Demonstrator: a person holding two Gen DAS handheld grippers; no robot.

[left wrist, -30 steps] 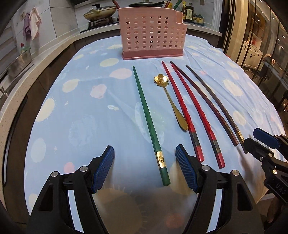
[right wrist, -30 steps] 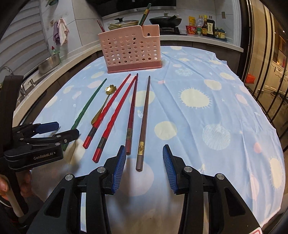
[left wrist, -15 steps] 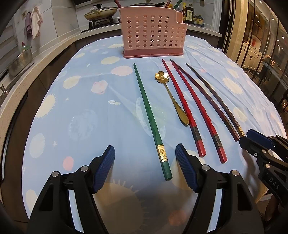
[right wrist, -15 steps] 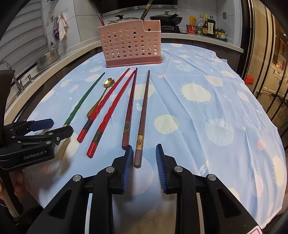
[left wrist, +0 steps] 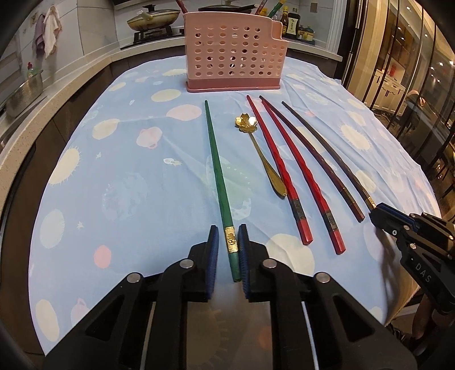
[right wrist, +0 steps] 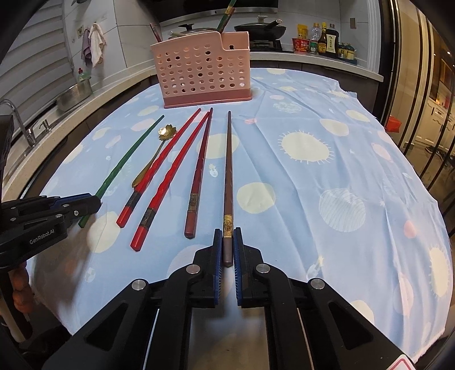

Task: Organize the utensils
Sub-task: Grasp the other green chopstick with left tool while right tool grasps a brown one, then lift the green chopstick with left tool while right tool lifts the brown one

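A pink perforated utensil holder stands at the far end of the blue dotted tablecloth; it also shows in the right wrist view. In front of it lie a green chopstick, a gold flower spoon, two red chopsticks, a dark red chopstick and a brown chopstick. My left gripper is shut on the near end of the green chopstick. My right gripper is shut on the near end of the brown chopstick. Both chopsticks still lie on the cloth.
The holder has some chopsticks standing in it. A kitchen counter with pans and sauce bottles runs behind the table. A sink and metal bowl are on the left. The cloth edge hangs near both grippers.
Both grippers have moved forward over the chopstick ends and closed, the left on the green chopstick and the right on the brown one.
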